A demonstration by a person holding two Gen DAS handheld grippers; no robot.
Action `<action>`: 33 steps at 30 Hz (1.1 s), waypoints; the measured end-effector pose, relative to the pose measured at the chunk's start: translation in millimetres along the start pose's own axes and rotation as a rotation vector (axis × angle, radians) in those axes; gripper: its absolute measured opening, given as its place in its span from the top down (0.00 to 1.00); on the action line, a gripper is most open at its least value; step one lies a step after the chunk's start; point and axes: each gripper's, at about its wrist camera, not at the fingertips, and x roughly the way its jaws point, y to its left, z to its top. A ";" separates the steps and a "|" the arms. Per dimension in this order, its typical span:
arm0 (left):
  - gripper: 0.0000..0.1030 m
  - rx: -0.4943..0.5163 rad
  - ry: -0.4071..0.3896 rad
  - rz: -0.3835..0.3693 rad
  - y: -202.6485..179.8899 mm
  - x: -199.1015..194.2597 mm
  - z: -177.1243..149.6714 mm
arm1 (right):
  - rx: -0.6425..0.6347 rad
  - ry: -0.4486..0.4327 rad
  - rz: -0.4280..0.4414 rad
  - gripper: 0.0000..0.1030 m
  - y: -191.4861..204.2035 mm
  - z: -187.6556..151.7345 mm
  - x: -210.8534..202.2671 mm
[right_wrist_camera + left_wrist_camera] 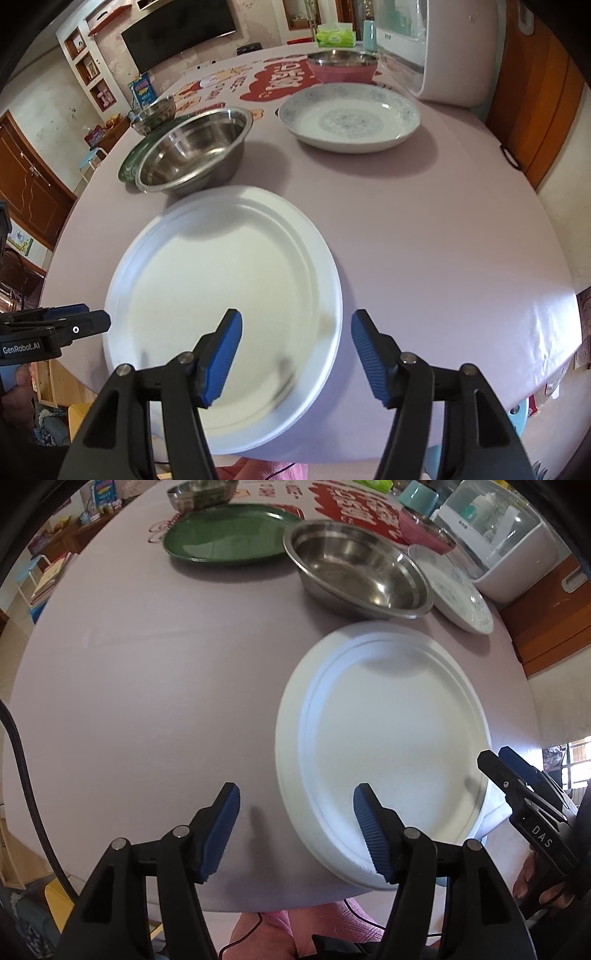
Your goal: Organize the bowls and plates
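The round white disposable plate [384, 746] lay at the near edge of the pale lilac table [147, 686], its near rim reaching the table edge, as my left wrist camera saw it. My left gripper [295, 834] stood wide open with nothing between its blue ribbed pads [369, 834]; the right pad hung over the plate's near rim and the left pad over bare tabletop. Beyond the white plate sat the large shiny steel bowl [358, 568], just past its far rim. To the left of the bowl lay the flat dark green plate [229, 535], and to its right the white china plate with a faint blue floral pattern [458, 587], close beside the bowl. A second, smaller steel bowl [201, 493] stood at the far end. My right gripper [517, 775] showed at the right edge beside the white plate; from here I could not tell its opening. From the right wrist camera, my right gripper [295, 354] was wide open and empty, its left pad over the white plate [221, 288] and its right pad just off the plate's rim. The steel bowl [195, 147] sat behind the plate, the patterned plate [349, 118] well to its right. My left gripper [55, 328] entered from the left at the plate's rim.
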 end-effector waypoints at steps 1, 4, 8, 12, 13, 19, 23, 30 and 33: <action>0.39 0.001 -0.012 -0.003 1.0 -5.3 -0.7 | 0.005 -0.010 -0.002 0.39 1.0 0.4 -4.0; 0.35 0.009 -0.052 -0.004 2.4 -23.2 -1.1 | 0.019 -0.038 -0.004 0.37 4.5 1.8 -16.6; 0.31 0.038 -0.108 -0.015 -0.7 -47.7 -0.3 | 0.025 -0.083 -0.006 0.35 13.3 0.8 -36.5; 0.29 0.075 -0.163 -0.044 -2.3 -72.6 -7.1 | 0.034 -0.129 -0.006 0.33 21.1 -3.8 -56.3; 0.28 0.084 -0.175 -0.050 -2.4 -77.4 -9.3 | 0.042 -0.145 -0.003 0.33 23.4 -5.9 -62.8; 0.25 0.122 -0.218 -0.082 -7.6 -101.6 -29.2 | 0.098 -0.203 0.020 0.32 31.7 -16.8 -87.4; 0.23 0.140 -0.232 -0.106 -17.1 -108.1 -42.2 | 0.121 -0.219 0.014 0.28 35.9 -25.8 -99.5; 0.16 0.172 -0.271 -0.128 -33.2 -124.3 -62.2 | 0.123 -0.240 0.006 0.27 37.0 -44.0 -115.7; 0.15 0.182 -0.290 -0.141 -39.9 -128.2 -65.8 | 0.121 -0.243 0.010 0.26 33.4 -49.0 -121.8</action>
